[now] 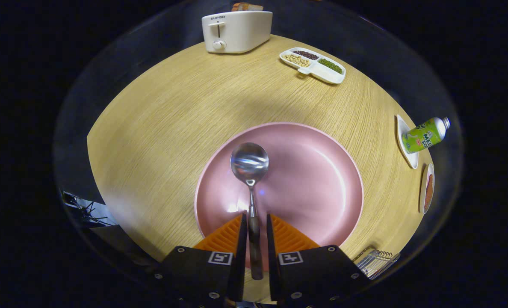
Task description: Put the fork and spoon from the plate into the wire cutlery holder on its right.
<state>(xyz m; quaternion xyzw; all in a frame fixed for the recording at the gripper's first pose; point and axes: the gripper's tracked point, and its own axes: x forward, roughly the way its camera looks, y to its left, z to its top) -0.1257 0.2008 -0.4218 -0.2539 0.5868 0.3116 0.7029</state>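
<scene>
Round pale wood-grain table (160,128), dark booth around. Open tabletop left of pink round plate (314,179). Gripper (254,226) nearly closed on dark handle of steel spoon (249,164), bowl over plate; contact likely both sides. Wire cutlery holder (376,261) right, partly visible. Beyond: white toaster (237,32), white divided bean tray (313,65), green bottle (425,136).

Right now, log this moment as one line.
gripper: shut on spoon handle | spoon: over pink plate | wire cutlery holder: right of plate

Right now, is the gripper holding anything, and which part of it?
Yes. The gripper is shut on the spoon, pinching its dark handle between both fingers. The bowl end sticks out ahead, over the pink plate.
</scene>
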